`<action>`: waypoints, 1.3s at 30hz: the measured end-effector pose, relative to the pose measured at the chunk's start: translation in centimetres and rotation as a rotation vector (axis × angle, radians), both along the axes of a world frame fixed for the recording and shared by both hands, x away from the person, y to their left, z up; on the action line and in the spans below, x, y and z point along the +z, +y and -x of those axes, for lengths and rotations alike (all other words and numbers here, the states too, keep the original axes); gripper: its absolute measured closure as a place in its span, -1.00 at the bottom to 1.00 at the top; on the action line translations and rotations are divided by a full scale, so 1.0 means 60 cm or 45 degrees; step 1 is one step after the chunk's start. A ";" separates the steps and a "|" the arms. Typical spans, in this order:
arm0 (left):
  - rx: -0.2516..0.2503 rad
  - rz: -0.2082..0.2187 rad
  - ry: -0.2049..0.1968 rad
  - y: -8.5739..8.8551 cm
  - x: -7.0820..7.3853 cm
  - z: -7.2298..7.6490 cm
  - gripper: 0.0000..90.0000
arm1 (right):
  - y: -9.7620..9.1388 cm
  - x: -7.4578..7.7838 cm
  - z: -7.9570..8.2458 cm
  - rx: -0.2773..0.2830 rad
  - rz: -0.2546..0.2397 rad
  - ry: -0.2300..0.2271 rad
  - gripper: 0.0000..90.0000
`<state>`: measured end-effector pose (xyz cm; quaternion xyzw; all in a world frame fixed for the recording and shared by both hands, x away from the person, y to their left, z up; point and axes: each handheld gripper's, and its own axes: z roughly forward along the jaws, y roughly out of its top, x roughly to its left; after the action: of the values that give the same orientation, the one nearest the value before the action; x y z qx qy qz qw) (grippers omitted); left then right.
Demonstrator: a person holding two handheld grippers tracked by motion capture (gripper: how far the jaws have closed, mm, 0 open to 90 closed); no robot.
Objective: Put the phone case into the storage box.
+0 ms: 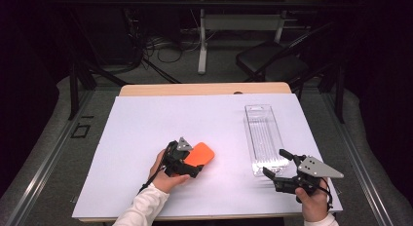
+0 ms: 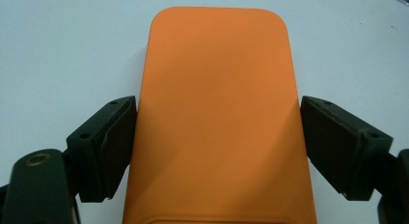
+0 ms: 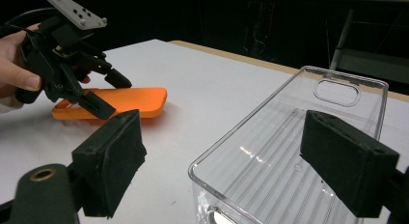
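An orange phone case (image 1: pixel 202 154) (image 2: pixel 217 113) (image 3: pixel 130 101) lies flat on the white sheet, left of centre. My left gripper (image 1: pixel 194 160) (image 2: pixel 217 137) (image 3: pixel 112 96) straddles its near end, one pad at each long edge. The left pad sits against the edge and the right pad stands a sliver off, so the jaws are open. A clear, empty plastic tray (image 1: pixel 263 138) (image 3: pixel 270 151) lies lengthwise at the right. My right gripper (image 1: pixel 276 162) (image 3: pixel 222 156) hovers open at the tray's near end, with nothing between its pads.
The white sheet (image 1: pixel 146 138) covers most of a wooden table (image 1: pixel 204 88). Beyond the table's far edge stand a black chair (image 1: pixel 272 58) and a desk leg (image 1: pixel 202 46), with cables on the dark floor. A person's hands hold both grippers near the front edge.
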<state>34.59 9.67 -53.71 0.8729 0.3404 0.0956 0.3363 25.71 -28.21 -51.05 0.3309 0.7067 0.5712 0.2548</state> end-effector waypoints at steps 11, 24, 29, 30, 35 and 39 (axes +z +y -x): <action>0.003 0.005 0.013 0.012 0.024 0.010 -0.64 | 0.012 0.001 0.001 -0.049 0.067 -0.025 -0.68; -0.047 -0.010 0.016 0.005 0.061 0.017 -0.64 | 0.028 0.007 0.002 -0.011 0.105 -0.003 -0.68; -0.053 -0.001 0.013 0.007 0.083 0.014 -0.64 | 0.028 0.006 0.001 0.013 0.118 0.026 -0.68; -0.057 0.008 0.013 0.007 0.088 0.012 -0.64 | 0.029 0.006 0.000 0.022 0.118 0.030 -0.67; -0.080 -0.001 0.014 0.004 0.107 0.009 -0.64 | 0.031 0.008 0.000 0.040 0.140 0.020 -0.67; -0.094 -0.011 0.013 0.000 0.120 0.005 -0.64 | 0.033 0.010 -0.002 0.046 0.154 0.038 -0.67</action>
<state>34.29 9.65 -46.54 0.8868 0.3093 0.0800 0.3339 25.83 -26.23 -50.43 0.3106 0.7496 0.5268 0.2533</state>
